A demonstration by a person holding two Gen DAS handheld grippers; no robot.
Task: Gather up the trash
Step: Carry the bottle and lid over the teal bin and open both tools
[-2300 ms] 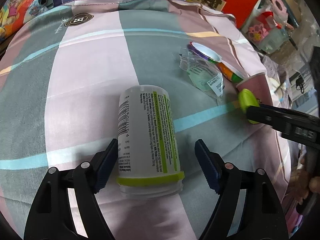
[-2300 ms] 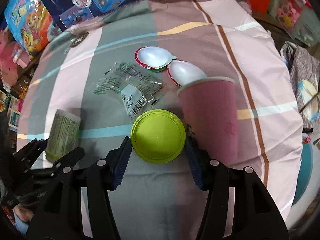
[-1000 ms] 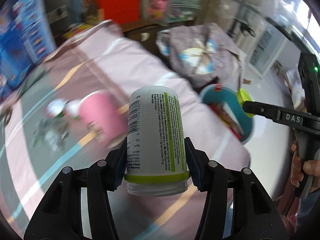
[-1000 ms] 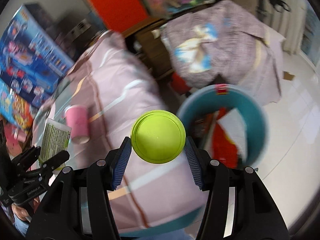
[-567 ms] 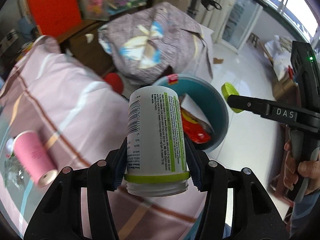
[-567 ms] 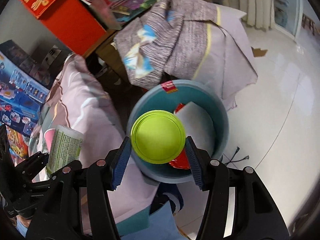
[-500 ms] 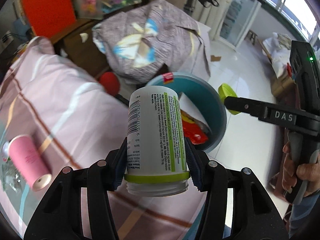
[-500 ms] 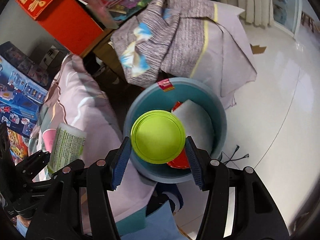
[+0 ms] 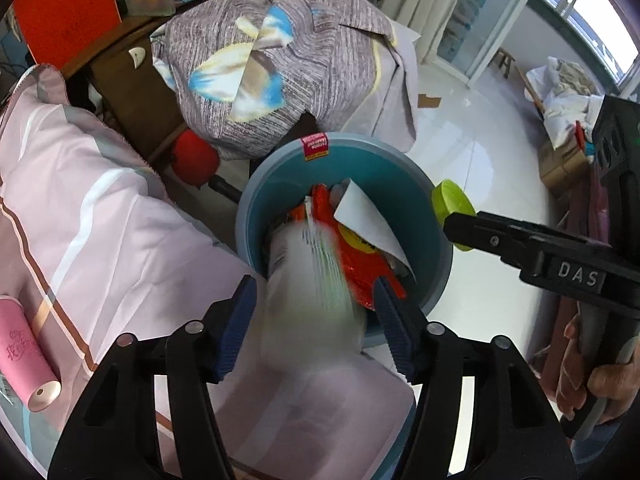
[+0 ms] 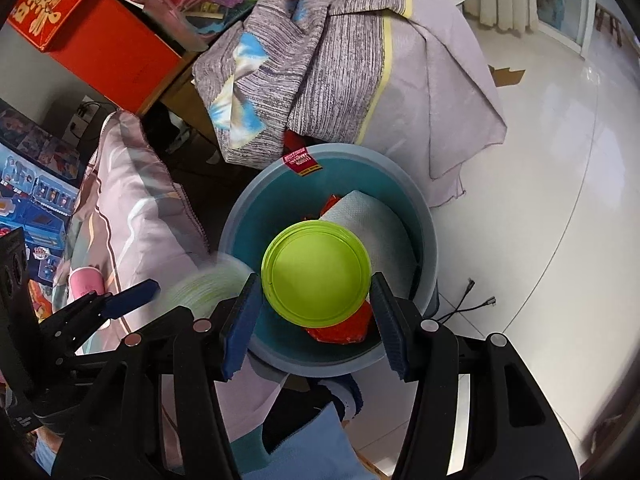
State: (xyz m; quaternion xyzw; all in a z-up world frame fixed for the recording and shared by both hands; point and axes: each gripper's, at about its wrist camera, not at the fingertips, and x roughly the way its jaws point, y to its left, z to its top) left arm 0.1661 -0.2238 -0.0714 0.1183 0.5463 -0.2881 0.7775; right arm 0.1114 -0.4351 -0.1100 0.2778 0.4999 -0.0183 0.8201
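Note:
A teal trash bin (image 9: 280,168) stands on the floor beside the bed, with red wrappers and white paper inside; it also shows in the right wrist view (image 10: 404,184). My left gripper (image 9: 314,312) is open, and the white and green plastic jar (image 9: 312,280) is a blur between its jaws, dropping toward the bin; the jar also shows in the right wrist view (image 10: 204,284). My right gripper (image 10: 314,298) hangs over the bin with its jaws a little apart around the lime-green lid (image 10: 316,272), which tilts as it slips free. The lid and right gripper show in the left wrist view (image 9: 452,200).
A pink paper cup (image 9: 24,356) lies on the pink striped bedsheet (image 9: 100,220) at left. A grey patterned cloth (image 9: 280,52) drapes over furniture behind the bin. A red box (image 10: 100,28) stands at the back. White tiled floor (image 10: 560,160) lies to the right.
Both grippers came closer over the bin. My left gripper opened and the jar is falling out of it. My right gripper's jaws have parted and the lid has tilted.

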